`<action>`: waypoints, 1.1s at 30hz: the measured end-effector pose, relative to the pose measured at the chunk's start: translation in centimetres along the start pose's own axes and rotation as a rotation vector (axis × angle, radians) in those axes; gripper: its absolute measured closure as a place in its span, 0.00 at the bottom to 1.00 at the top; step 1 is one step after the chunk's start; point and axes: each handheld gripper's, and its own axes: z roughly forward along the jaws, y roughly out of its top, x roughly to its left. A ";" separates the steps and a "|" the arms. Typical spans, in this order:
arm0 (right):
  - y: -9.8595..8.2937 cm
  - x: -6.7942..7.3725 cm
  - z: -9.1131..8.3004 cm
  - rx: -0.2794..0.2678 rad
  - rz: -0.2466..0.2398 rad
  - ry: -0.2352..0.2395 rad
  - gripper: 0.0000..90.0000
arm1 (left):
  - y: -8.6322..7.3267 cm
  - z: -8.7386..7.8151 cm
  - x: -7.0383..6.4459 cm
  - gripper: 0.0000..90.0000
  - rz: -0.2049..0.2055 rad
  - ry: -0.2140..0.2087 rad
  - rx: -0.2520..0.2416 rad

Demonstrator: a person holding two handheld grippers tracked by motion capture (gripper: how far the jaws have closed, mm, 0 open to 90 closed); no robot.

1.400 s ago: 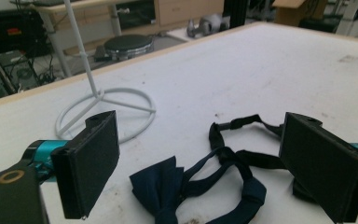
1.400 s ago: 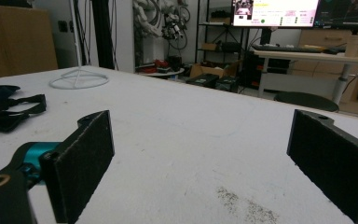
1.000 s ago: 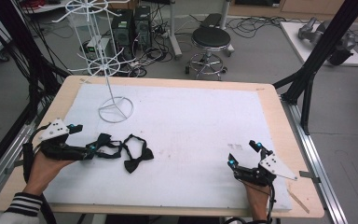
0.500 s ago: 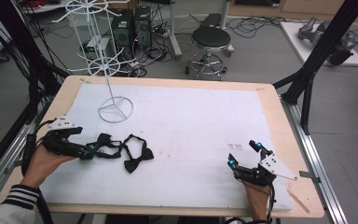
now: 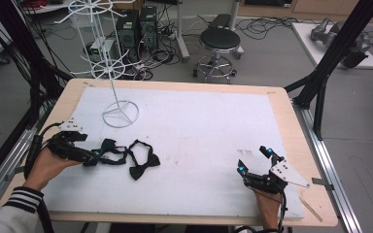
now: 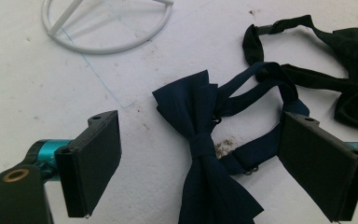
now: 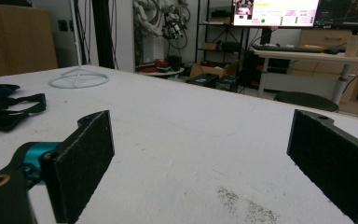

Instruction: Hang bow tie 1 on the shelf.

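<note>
The white mat (image 5: 199,141) carries a wire stand (image 5: 119,114) far left. My left gripper (image 6: 200,158) gapes wide around the navy bow tie (image 6: 205,154), ready to pinch its knot; my right gripper (image 5: 257,162) rests wide, empty, near right.

Navy blue bow tie (image 6: 205,154), black bow tie (image 6: 354,79), both plain. White mat (image 5: 199,126) with dark smudges, pale wood table (image 5: 291,121), white wire stand (image 5: 119,114). Black-and-white striped cuff (image 5: 22,199); black jaws with teal fittings.

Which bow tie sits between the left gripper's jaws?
The navy bow tie, between the open left gripper jaws; the black bow tie lies beyond them.
</note>
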 end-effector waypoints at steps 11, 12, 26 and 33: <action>0.0 0.0 0.0 0.000 0.002 0.000 0.07 | 0.5 0.9 0.1 0.20 -0.005 -0.006 0.065; 0.0 0.0 0.0 0.000 0.002 0.000 0.07 | 0.5 0.9 0.1 0.20 -0.005 -0.006 0.065; 0.0 0.0 0.0 -0.001 0.002 -0.001 0.07 | 0.9 2.3 0.3 0.21 -0.018 -0.031 0.157; 0.0 0.0 0.0 0.000 0.002 0.000 0.07 | 1.0 2.9 0.4 0.27 -0.029 -0.037 0.228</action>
